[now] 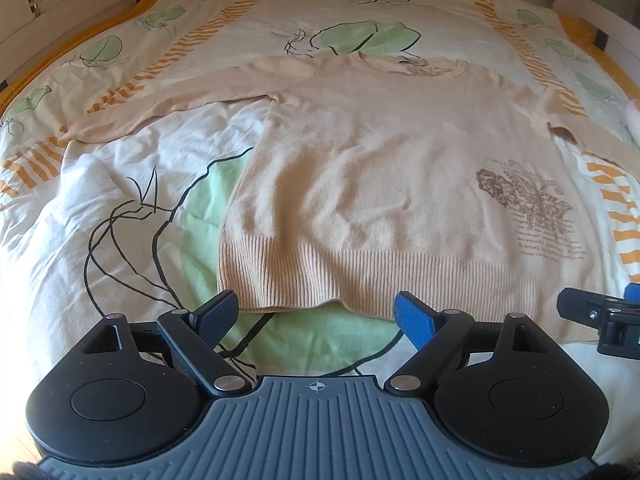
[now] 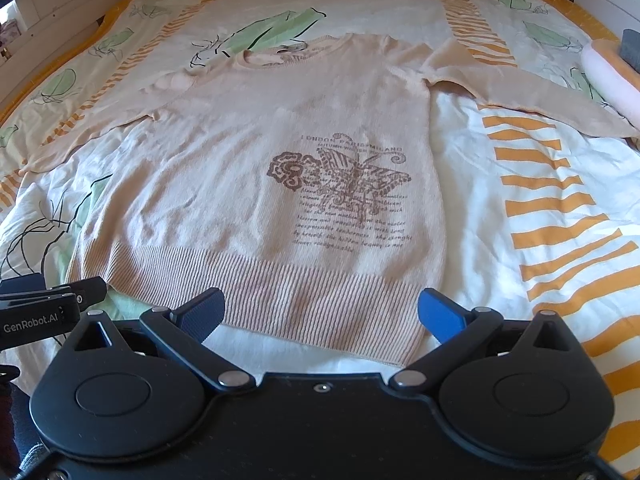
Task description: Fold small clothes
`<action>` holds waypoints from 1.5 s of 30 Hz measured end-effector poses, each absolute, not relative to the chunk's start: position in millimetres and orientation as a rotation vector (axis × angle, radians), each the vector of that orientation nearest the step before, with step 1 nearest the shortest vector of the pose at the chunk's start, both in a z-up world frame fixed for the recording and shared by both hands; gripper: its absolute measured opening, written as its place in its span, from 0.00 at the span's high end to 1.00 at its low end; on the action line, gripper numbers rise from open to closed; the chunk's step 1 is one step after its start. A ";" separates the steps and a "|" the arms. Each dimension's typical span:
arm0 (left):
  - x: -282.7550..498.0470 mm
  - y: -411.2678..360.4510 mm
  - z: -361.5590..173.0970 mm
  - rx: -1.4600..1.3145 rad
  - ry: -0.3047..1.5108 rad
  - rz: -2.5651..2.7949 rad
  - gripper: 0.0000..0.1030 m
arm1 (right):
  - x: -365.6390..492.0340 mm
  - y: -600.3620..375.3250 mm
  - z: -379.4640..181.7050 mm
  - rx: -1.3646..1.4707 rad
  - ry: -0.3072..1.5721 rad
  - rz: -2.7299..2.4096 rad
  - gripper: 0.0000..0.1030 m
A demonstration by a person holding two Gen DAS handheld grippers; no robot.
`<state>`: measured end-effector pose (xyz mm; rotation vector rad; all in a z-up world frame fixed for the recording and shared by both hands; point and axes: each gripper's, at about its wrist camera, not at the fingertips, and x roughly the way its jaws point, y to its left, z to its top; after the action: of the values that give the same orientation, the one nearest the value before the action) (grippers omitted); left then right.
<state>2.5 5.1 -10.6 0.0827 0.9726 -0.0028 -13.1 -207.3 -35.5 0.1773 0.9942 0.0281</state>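
Observation:
A beige knit sweater [image 1: 360, 176] with a brown butterfly print [image 2: 344, 180] lies flat on the bed, front up, sleeves spread out to both sides, ribbed hem nearest me. It also shows in the right wrist view [image 2: 248, 152]. My left gripper [image 1: 316, 314] is open and empty, just short of the hem's left part. My right gripper [image 2: 322, 312] is open and empty, at the hem's right part, fingers either side of it. The right gripper also shows at the right edge of the left wrist view [image 1: 604, 316], and the left gripper at the left edge of the right wrist view [image 2: 52, 304].
The bed is covered by a cream duvet [image 2: 540, 184] with green leaves and orange stripes. A pink-and-orange rolled item [image 2: 612, 76] lies at the bed's right side. White bed rails [image 1: 60, 8] run along the left.

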 end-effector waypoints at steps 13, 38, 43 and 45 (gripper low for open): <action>1.5 5.8 -10.9 0.082 0.973 0.002 0.18 | -13.8 -207.9 -35.7 0.182 0.994 0.028 0.01; 4.6 8.6 -14.8 0.081 0.978 -0.014 0.33 | -16.1 -211.7 -34.6 0.243 0.974 0.064 0.01; 8.7 19.3 -19.0 0.078 0.967 -0.007 0.46 | -15.3 -219.6 -39.6 0.289 0.979 0.066 0.01; 12.4 23.6 -20.3 0.083 0.959 0.000 0.48 | -14.2 -225.1 -41.6 0.317 0.978 0.070 0.01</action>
<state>12.4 23.6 -20.3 0.0826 0.9586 -0.0001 -14.2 -225.1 -41.6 0.3174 0.9783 0.0702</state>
